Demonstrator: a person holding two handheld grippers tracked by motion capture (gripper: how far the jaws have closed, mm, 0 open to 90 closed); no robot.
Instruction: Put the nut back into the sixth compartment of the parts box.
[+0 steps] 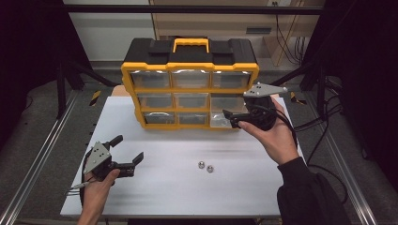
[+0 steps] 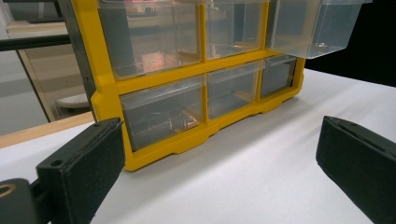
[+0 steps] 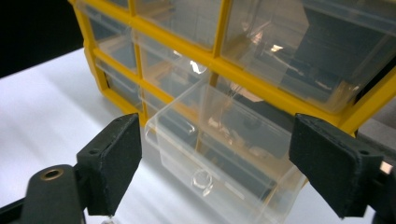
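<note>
High view: the right gripper [image 1: 233, 118], jaws apart, sits centre-right at the pulled-out clear drawer [image 1: 220, 116]; two steel balls [image 1: 205, 166] lie lower centre.

Left gripper view: jaws apart, idle.

Right gripper view: the drawer [image 3: 219, 154] stands open, so fetching a ball likely comes next.

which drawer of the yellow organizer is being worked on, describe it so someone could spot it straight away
Find the yellow and black organizer standing at the far edge of the white table. Its front holds three rows of three clear drawers; go to the middle row, right-hand column, by the right hand-held gripper. That clear drawer is pulled out, while its neighbours sit flush in the frame.
</note>
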